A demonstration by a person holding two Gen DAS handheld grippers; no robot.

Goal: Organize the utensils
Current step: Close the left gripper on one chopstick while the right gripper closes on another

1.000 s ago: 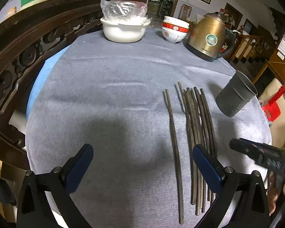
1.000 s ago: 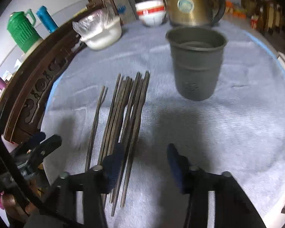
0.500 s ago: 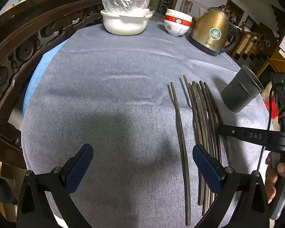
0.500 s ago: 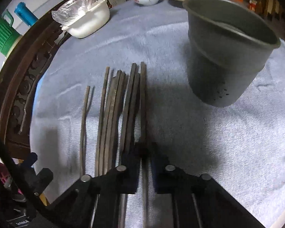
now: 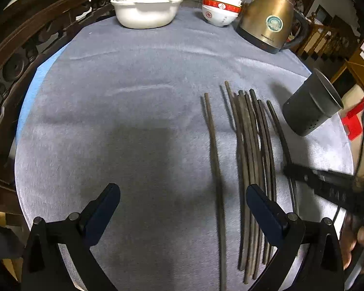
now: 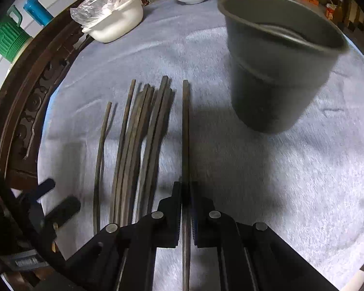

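While a grey cloth covers it, the round worktop (image 5: 133,121) carries a brass kettle (image 5: 267,26), a white pot (image 5: 145,14), stacked bowls (image 5: 220,9) and a dark cup (image 6: 276,72) standing upright right of the chopsticks (image 6: 138,145). Those lie bundled side by side on the cloth. Closed tight, the right hand-held gripper (image 6: 186,194) pinches the rightmost chopstick (image 6: 185,126), apart from the bundle. Spread wide, the left hand-held gripper (image 5: 182,201) hovers empty above another lone chopstick (image 5: 213,150).

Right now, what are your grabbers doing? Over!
Right gripper shut on one chopstick. Left gripper open, empty. Holder cup ahead, path clear.
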